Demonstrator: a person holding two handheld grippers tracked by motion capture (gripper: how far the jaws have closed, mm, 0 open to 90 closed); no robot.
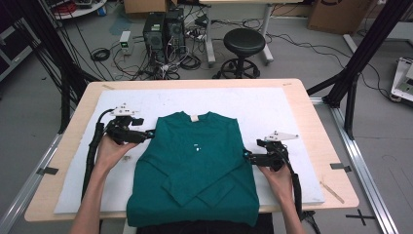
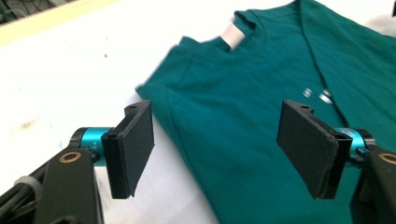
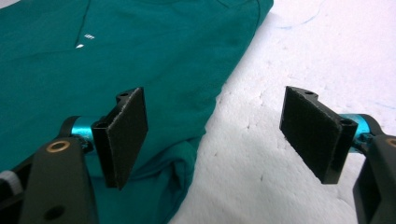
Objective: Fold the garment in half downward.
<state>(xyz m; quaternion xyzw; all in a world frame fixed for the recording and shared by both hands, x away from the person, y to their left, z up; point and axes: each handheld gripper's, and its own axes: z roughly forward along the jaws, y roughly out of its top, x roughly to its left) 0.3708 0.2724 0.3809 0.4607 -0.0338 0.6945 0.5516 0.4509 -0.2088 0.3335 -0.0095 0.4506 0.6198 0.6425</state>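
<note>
Green sweatshirt (image 1: 195, 165) flat mid-surface, sleeves folded in, both tools spread and holding nothing.
Left tool (image 1: 150, 133) just off its shoulder edge, right tool (image 1: 247, 155) beside its side edge; hem overhangs near edge; bare white board (image 1: 272, 105) around it, wooden surface (image 1: 319, 146) beyond.

Lighting is even and diffuse from overhead, with soft, faint shadows. The white table cover (image 2: 70, 84) is overexposed in both gripper views. The high view is low in resolution and soft; the pads (image 3: 122, 135) are sharp, with mild blur at the frame edges
</note>
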